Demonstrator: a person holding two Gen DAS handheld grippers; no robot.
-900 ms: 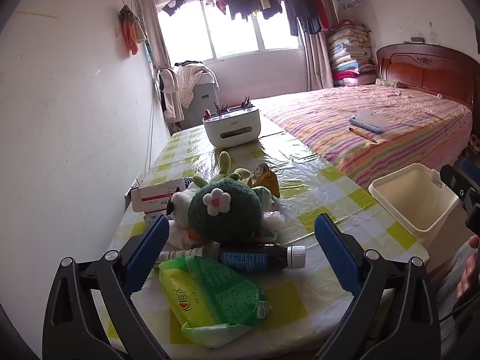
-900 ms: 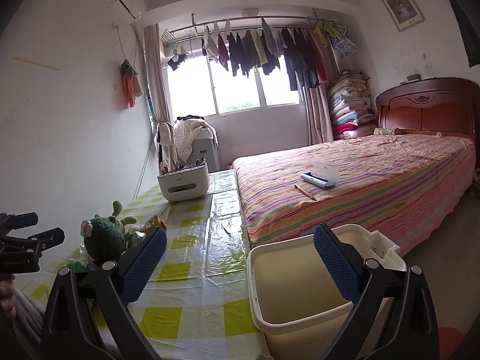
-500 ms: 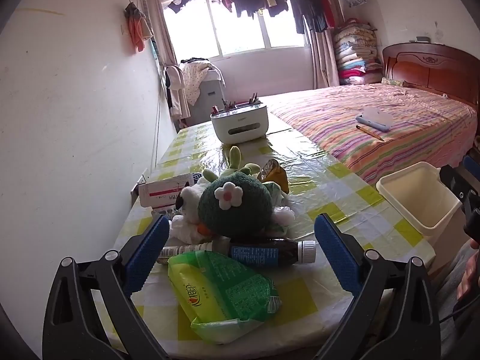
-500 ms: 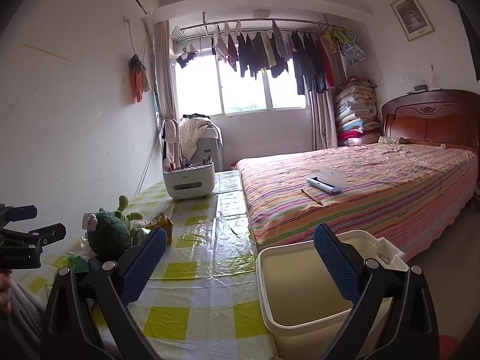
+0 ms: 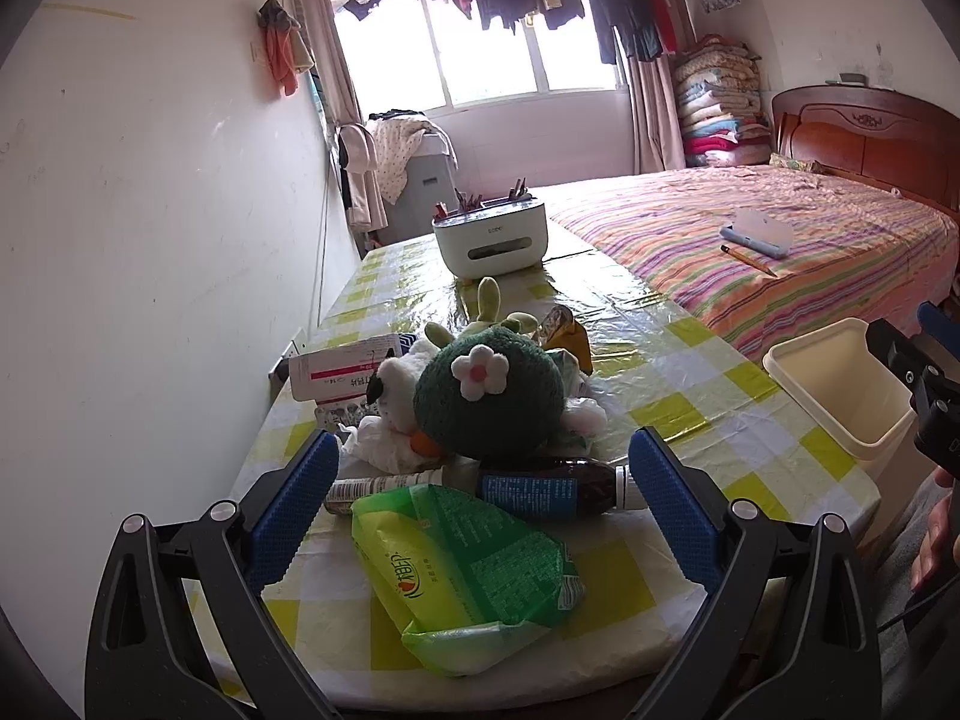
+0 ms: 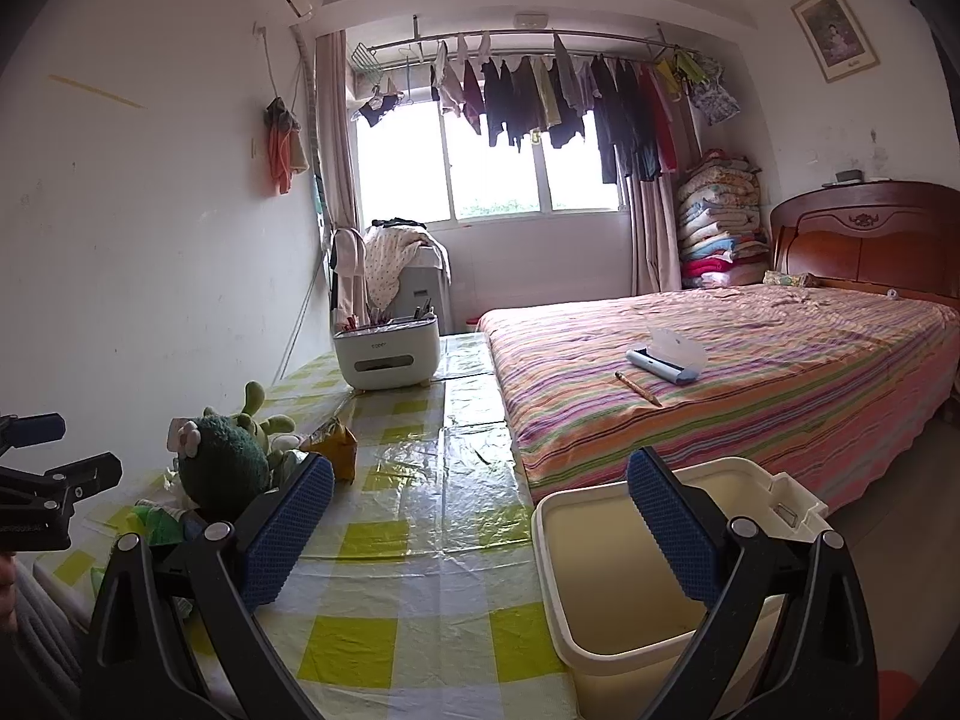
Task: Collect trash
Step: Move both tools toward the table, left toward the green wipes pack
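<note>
Green plastic wrapper [image 5: 462, 564] lies at the near edge of the checked table [image 5: 690, 420], with a dark bottle [image 5: 552, 489] on its side just behind it and a crumpled white tissue [image 5: 384, 450] to the left, against a green plush toy [image 5: 489, 399]. The left gripper [image 5: 480, 507] is tilted down over this clutter, its blue pads spread to full width (wrapper and bottle lie in the gap, neither touched). The right gripper [image 6: 480, 531] is held nearly level, likewise fully spread and empty, its right finger over the cream bin [image 6: 606, 594] that stands beside the table. A white tissue box [image 5: 489, 243] sits at the table's far end, beside the striped bed [image 5: 780, 252].
</note>
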